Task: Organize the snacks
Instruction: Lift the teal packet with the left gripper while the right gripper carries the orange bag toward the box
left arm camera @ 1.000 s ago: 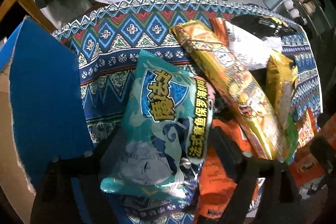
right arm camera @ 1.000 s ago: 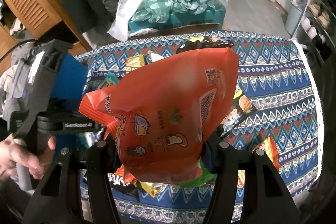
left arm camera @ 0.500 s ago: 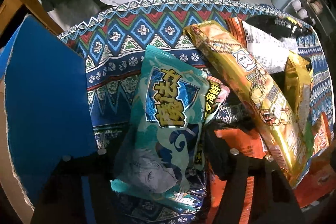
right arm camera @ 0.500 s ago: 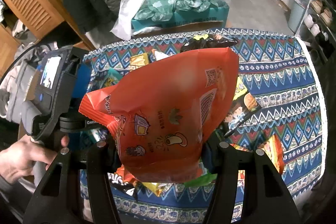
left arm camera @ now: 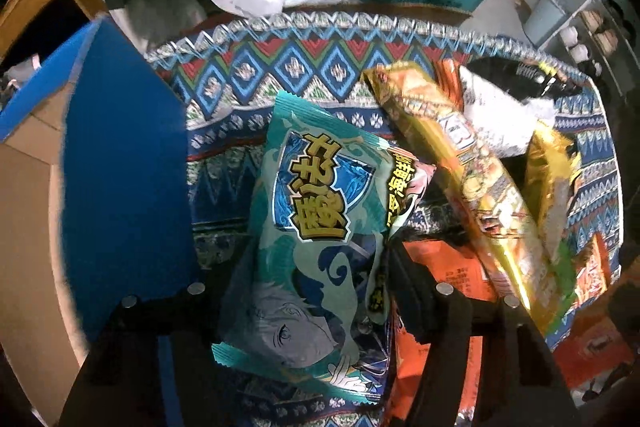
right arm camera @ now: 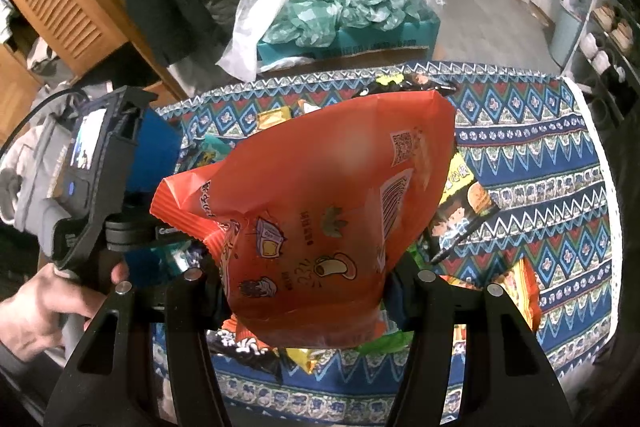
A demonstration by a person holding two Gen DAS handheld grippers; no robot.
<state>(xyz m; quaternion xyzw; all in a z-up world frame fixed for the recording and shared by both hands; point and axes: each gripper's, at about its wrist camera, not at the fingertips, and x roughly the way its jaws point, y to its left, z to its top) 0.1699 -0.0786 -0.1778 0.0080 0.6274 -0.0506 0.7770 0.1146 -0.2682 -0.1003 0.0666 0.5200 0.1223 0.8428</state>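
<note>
Two snack packets lifted, the rest heaped on the patterned cloth.
A teal foil snack packet (left arm camera: pixel 320 247) with yellow lettering stands between the left tongs; a large orange crinkled snack bag (right arm camera: pixel 320 227) is upright in the right tongs. A long gold wrapper (left arm camera: pixel 472 179) lies slanted across orange packets (left arm camera: pixel 452 271), apparently resting on them.

Two grippers show, the left gripper (left arm camera: pixel 304 291) and the right gripper (right arm camera: pixel 304 279), each with one packet between its jaws: one teal snack packet (left arm camera: pixel 316 239) and one large orange snack bag (right arm camera: pixel 320 227). Beyond the left jaws lie one long gold packet (left arm camera: pixel 460 163), one white packet (left arm camera: pixel 496 123), one black packet (left arm camera: pixel 524 75) and one smaller yellow packet (left arm camera: pixel 556 187). To the left of those jaws stands one blue box (left arm camera: pixel 124 179). One patterned cloth (right arm camera: pixel 540 163) covers the counter. Further packets under the jaws are too overlapped to count.
</note>
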